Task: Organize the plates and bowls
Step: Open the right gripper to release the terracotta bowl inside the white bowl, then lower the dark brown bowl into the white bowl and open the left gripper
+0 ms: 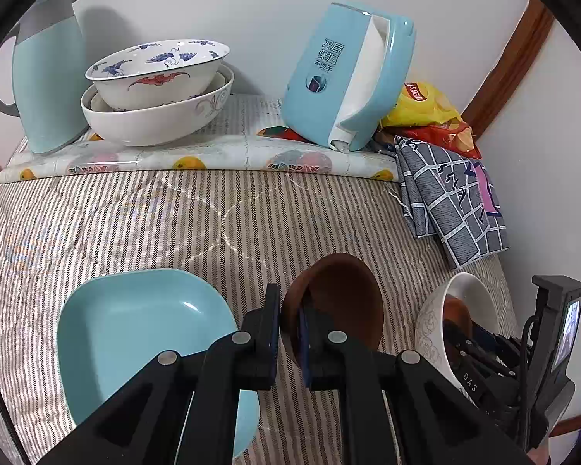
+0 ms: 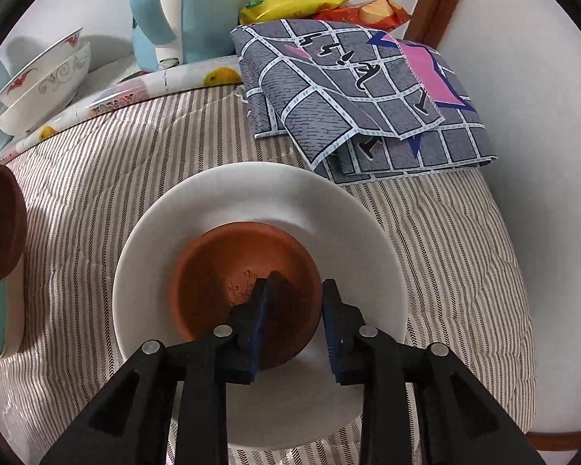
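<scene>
My left gripper (image 1: 289, 333) is shut on the rim of a dark brown bowl (image 1: 339, 302), held tilted above the striped cloth; the same bowl shows at the left edge of the right wrist view (image 2: 0, 224). A light blue square plate (image 1: 143, 325) lies just left of it. My right gripper (image 2: 294, 310) is open, its fingers straddling the rim of a second brown bowl (image 2: 220, 283) that sits inside a white bowl (image 2: 213, 201). The white bowl also shows in the left wrist view (image 1: 434, 321). Stacked patterned white bowls (image 1: 155, 89) stand on the far shelf.
A light blue jug (image 1: 46, 77) and a tilted blue kettle (image 1: 348, 77) stand on the raised fruit-print ledge (image 1: 220, 155). Snack bags (image 1: 426, 108) and a folded grey checked cloth (image 2: 368, 97) lie at the back right by the wall.
</scene>
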### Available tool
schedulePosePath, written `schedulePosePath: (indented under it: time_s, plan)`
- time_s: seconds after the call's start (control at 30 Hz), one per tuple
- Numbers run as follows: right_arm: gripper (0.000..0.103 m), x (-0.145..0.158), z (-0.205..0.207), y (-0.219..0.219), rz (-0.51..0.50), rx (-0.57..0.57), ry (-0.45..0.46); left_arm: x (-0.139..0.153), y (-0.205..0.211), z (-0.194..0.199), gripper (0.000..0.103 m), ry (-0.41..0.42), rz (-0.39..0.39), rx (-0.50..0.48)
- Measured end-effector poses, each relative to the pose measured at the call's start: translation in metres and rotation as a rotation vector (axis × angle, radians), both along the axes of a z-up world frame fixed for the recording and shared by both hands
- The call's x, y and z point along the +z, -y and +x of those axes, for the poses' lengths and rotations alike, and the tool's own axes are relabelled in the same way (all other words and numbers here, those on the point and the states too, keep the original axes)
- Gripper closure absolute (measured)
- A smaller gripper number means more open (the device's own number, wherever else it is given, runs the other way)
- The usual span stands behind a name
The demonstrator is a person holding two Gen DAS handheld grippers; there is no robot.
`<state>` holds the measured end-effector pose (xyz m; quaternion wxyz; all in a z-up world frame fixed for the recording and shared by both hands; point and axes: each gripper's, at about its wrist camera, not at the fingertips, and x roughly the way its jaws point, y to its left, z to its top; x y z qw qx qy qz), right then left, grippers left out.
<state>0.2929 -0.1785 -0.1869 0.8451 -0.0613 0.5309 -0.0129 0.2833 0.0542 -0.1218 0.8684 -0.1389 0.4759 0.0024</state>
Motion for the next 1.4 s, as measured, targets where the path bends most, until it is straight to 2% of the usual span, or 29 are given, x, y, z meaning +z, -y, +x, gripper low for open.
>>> schedulePosePath:
  time_s: [0.17,0.23,0.33,0.6,0.87,1.17,1.4]
  plan:
    - [0.065,0.004,-0.002,0.002,0.033,0.003,0.009,0.004,0.001,-0.004,0.094,0.005,0.003,-0.002]
    - [0.055,0.006,-0.003,0.002,0.036,0.007,0.011,0.006,0.000,-0.006,0.094,0.008,0.003,-0.002]
    - [0.047,0.012,-0.007,0.003,0.064,0.018,0.030,0.010,0.000,-0.010,0.094,0.016,0.013,0.003]
    - [0.047,0.023,-0.016,0.009,0.081,0.014,0.052,0.020,0.007,-0.023,0.094,0.031,0.023,0.004]
    - [0.047,0.051,-0.042,0.023,0.101,0.010,0.120,0.028,0.030,-0.034,0.094,0.039,0.023,-0.015]
    - [0.046,0.076,-0.080,0.069,0.097,-0.069,0.200,0.033,0.067,-0.040,0.094,0.049,0.028,-0.064]
    - [0.043,0.082,-0.104,0.101,0.096,-0.112,0.236,0.025,0.100,-0.035,0.094,0.029,0.024,-0.105]
